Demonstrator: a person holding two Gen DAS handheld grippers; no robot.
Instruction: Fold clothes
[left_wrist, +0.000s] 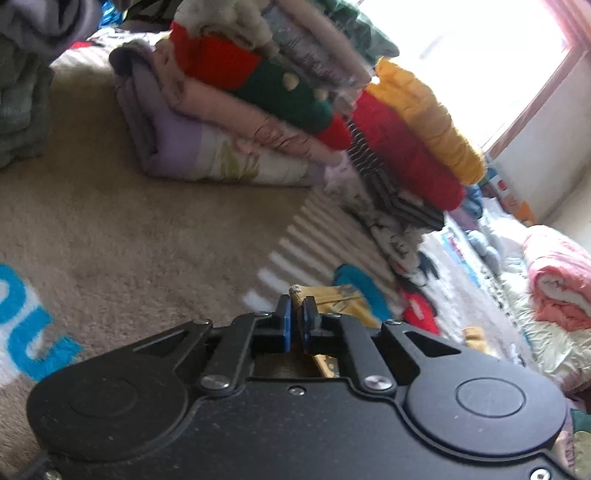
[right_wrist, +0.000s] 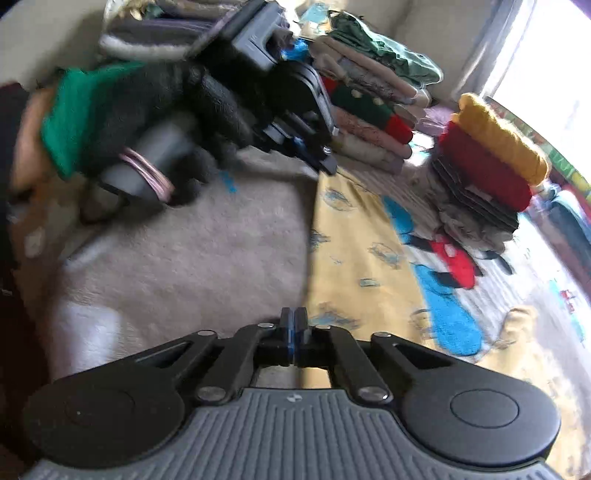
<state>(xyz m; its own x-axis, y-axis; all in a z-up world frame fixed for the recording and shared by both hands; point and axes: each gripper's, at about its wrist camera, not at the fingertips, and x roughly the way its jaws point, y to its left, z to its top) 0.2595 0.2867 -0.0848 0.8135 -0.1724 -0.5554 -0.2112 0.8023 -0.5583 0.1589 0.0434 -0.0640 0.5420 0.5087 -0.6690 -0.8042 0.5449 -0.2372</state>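
A pale yellow garment (right_wrist: 362, 258) with small blue prints lies spread flat on the patterned blanket. My right gripper (right_wrist: 293, 326) is shut, its blue pads meeting on the garment's near left edge. At the far corner of the same edge sits my left gripper (right_wrist: 325, 162), held by a hand in a fuzzy black sleeve (right_wrist: 155, 96) with a green cuff. In the left wrist view, the left gripper (left_wrist: 295, 321) is shut on a bunched corner of the yellow garment (left_wrist: 332, 299), which pokes up between the pads.
Two stacks of folded clothes stand beyond the garment: a tall mixed one (right_wrist: 369, 122) (left_wrist: 240, 92) and one topped by yellow and red knits (right_wrist: 487, 162) (left_wrist: 417, 140). Beige fleece (right_wrist: 184, 258) lies to the left. A pink quilt (left_wrist: 561, 288) lies far right.
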